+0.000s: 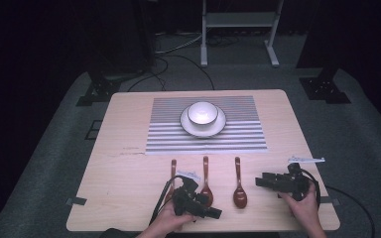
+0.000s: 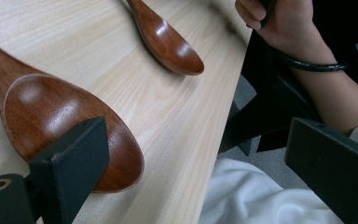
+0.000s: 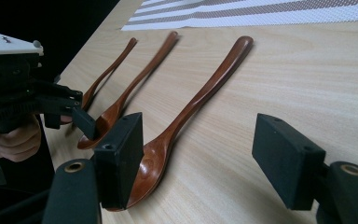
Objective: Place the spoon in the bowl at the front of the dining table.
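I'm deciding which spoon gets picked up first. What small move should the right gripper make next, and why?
Probably ease the right gripper sideways toward the rightmost wooden spoon, so that its open jaws straddle the spoon's bowl. In the right gripper view one jaw stands in front of that bowl while the gap between the jaws lies over bare table; nothing is held yet.

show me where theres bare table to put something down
Bare wood lies to the left of the striped placemat, to its right up to the table edge, and between the rightmost spoon and the right gripper. It is crowded near the front edge: three spoons lie side by side, with the left gripper over them.
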